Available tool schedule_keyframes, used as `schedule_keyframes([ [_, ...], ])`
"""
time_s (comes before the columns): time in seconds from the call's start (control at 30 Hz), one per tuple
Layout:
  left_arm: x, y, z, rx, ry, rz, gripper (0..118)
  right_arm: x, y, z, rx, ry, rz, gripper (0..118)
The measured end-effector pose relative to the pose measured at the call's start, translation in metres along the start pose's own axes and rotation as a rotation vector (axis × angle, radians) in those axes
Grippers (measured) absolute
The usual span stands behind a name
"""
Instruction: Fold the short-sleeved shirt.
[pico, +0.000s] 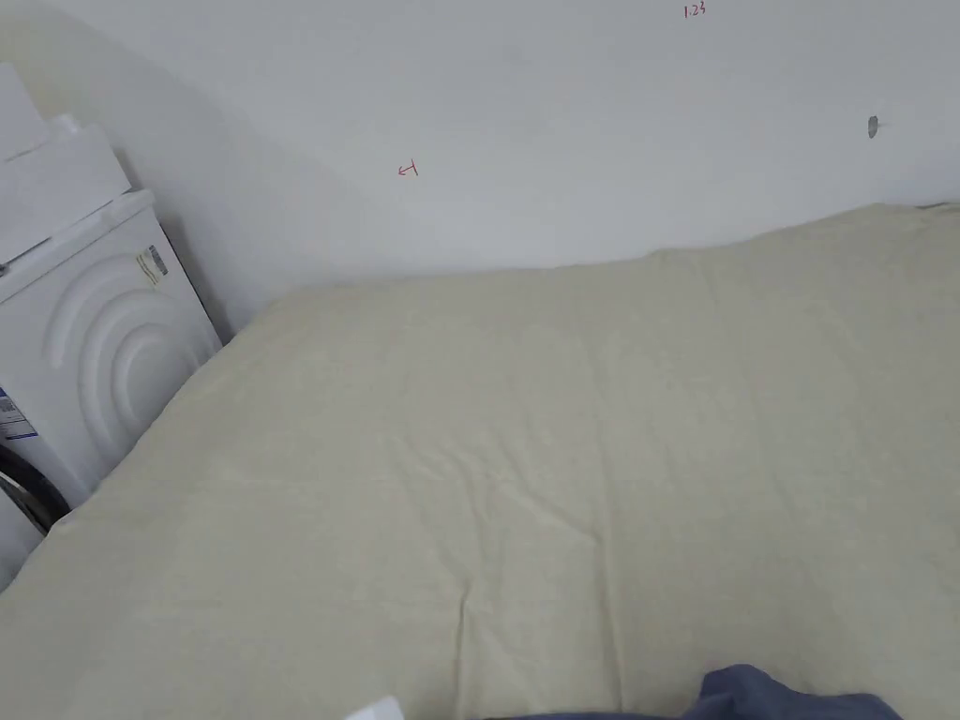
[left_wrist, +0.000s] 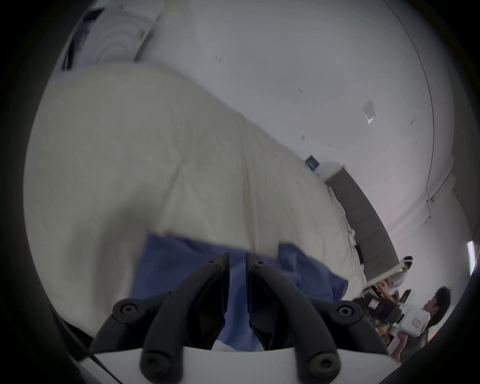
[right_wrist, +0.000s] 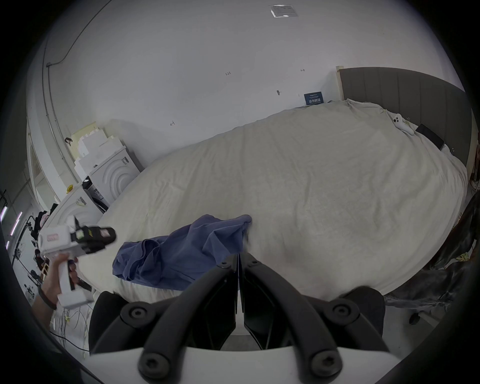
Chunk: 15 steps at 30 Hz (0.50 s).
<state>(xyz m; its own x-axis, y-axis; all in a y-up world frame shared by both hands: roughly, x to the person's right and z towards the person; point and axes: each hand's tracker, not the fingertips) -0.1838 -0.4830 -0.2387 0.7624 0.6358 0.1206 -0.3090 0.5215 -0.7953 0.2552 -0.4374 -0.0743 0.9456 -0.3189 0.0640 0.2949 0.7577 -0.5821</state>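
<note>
Your shirt (right_wrist: 179, 254) is plain dusty blue, no print. The bed sheet (right_wrist: 298, 187) under it is pale cream, plain too. Both your grippers have black jaws on white bodies: right gripper (right_wrist: 238, 257), left gripper (left_wrist: 237, 257). The wall (pico: 562, 122) is white with small red marks. The headboard (right_wrist: 405, 91) is dark grey, ribbed. The washing machine (pico: 89, 366) is white.
</note>
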Motion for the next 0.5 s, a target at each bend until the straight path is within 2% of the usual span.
schedule_keyframes([
  [0.13,0.015,-0.031,-0.048,-0.124,-0.139,0.028,17,-0.003,0.002,0.005,-0.006,-0.025,0.041,1],
  [0.23,0.025,-0.037,-0.083,-0.176,-0.036,-0.045,16,-0.002,0.002,0.005,-0.009,-0.033,0.047,1],
  [0.27,0.021,-0.038,-0.091,-0.173,-0.007,-0.047,9,-0.001,0.002,0.005,-0.011,-0.034,0.043,1],
  [0.33,0.011,-0.036,-0.094,-0.153,-0.047,0.000,8,0.000,0.002,0.005,-0.009,-0.032,0.037,1],
  [0.43,0.018,-0.041,-0.090,-0.136,-0.026,-0.104,8,-0.002,0.002,0.004,-0.007,-0.029,0.030,1],
  [0.5,0.019,-0.041,-0.089,-0.136,-0.020,-0.085,8,-0.003,0.003,0.003,-0.010,-0.024,0.029,1],
])
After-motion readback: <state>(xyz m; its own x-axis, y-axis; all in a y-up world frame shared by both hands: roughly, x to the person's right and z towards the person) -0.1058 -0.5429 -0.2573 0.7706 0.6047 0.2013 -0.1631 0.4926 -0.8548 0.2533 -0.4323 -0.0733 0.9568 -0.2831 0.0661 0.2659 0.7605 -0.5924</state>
